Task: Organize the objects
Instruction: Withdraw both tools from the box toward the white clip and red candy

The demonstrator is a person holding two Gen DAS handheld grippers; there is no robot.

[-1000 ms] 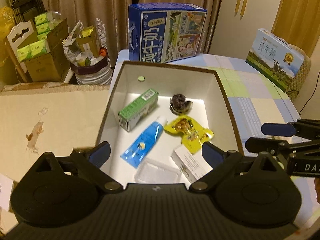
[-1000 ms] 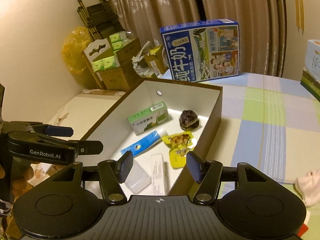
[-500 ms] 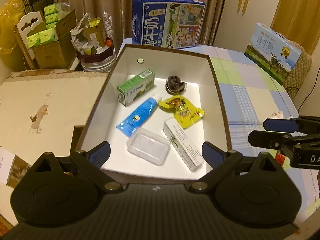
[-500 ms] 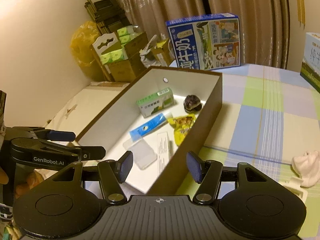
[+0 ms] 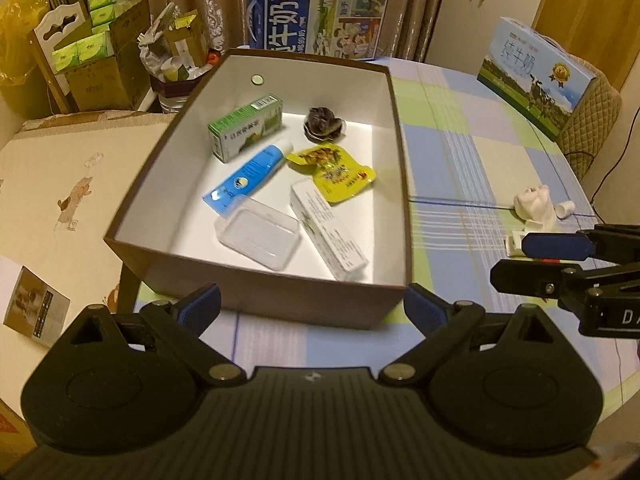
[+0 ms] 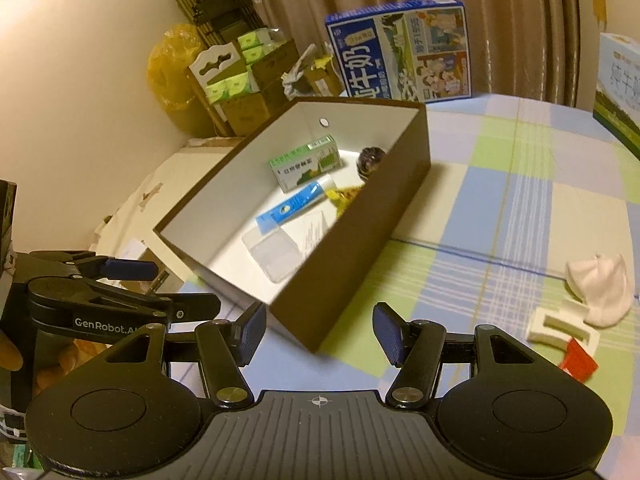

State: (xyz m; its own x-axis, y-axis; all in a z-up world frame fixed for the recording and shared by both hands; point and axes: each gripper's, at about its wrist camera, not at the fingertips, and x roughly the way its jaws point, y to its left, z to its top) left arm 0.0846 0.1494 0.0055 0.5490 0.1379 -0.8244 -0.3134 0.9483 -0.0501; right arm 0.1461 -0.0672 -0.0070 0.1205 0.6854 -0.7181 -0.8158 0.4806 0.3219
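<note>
1. We pull both tools back from the brown box (image 5: pixel 256 304). A moment ago they hung right over it, and now its near wall sits in front of them.
2. Our left gripper (image 5: pixel 312 308) is wide open and holds nothing. Our right gripper (image 6: pixel 319 334) is about half open and also holds nothing.
3. Six things lie inside the box. The green carton (image 5: pixel 244 126) is at 11 o'clock and the dark round thing (image 5: pixel 323 124) at 1 o'clock. The blue tube (image 5: pixel 250 178) and the yellow snack pack (image 5: pixel 334 170) are in the middle. The clear case (image 5: pixel 258 234) is at 6 o'clock and the white carton (image 5: pixel 328 232) at 5 o'clock.
4. So we think the box part is done for now.
5. Out on the checked cloth (image 6: pixel 500 208), at 3 o'clock from the box, are a white sock (image 6: pixel 600 286), a white clip (image 6: pixel 560 326) and a small red thing (image 6: pixel 578 364). They are not in the box yet, so we think one of them comes next.
</note>
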